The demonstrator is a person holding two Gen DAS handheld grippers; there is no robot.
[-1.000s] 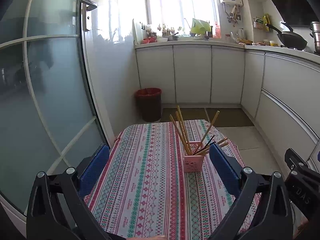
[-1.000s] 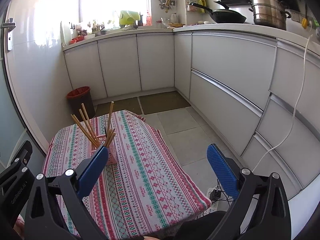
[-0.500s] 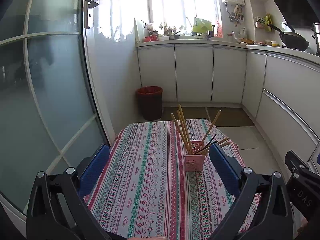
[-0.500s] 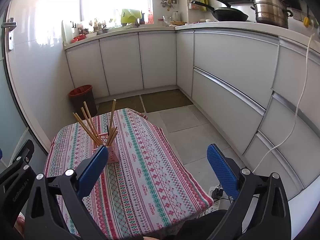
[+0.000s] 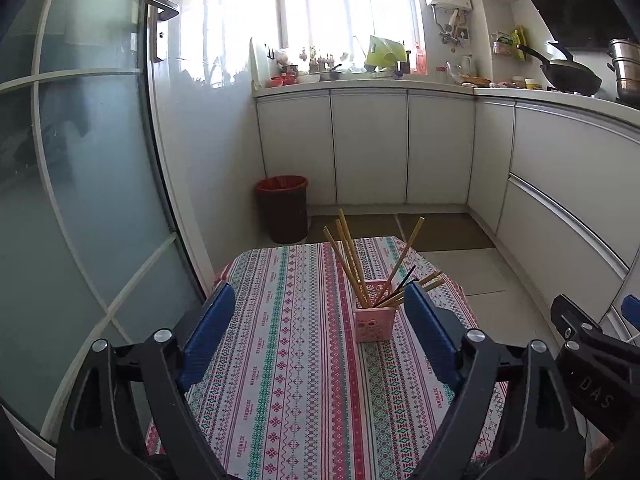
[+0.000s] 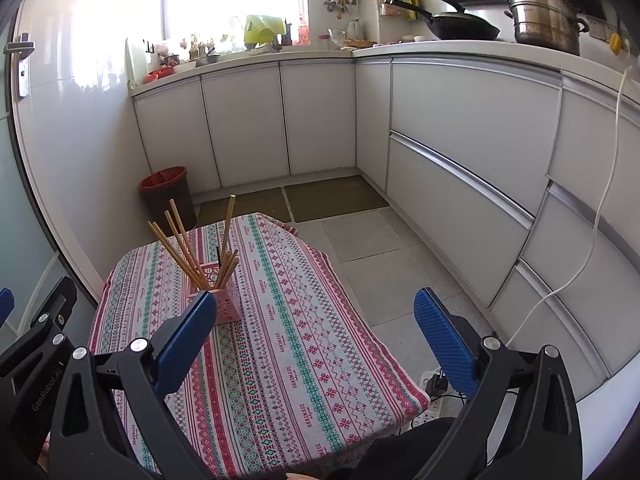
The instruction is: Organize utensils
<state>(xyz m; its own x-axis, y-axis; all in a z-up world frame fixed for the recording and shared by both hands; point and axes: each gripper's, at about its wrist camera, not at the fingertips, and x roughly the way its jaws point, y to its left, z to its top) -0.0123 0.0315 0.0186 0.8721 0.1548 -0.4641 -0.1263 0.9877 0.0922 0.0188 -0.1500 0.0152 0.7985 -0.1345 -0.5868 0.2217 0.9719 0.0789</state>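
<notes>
Several chopsticks stand in a holder beyond the left gripper.

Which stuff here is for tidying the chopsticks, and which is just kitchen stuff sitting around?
For the job:
- chopsticks, standing in the holder
- pink holder on the tablecloth
- left gripper, jaws just narrowed a little, nothing between them
- right gripper, open and empty

Just lying about:
- red bin
- black wok
- steel pot
- white cable
</notes>
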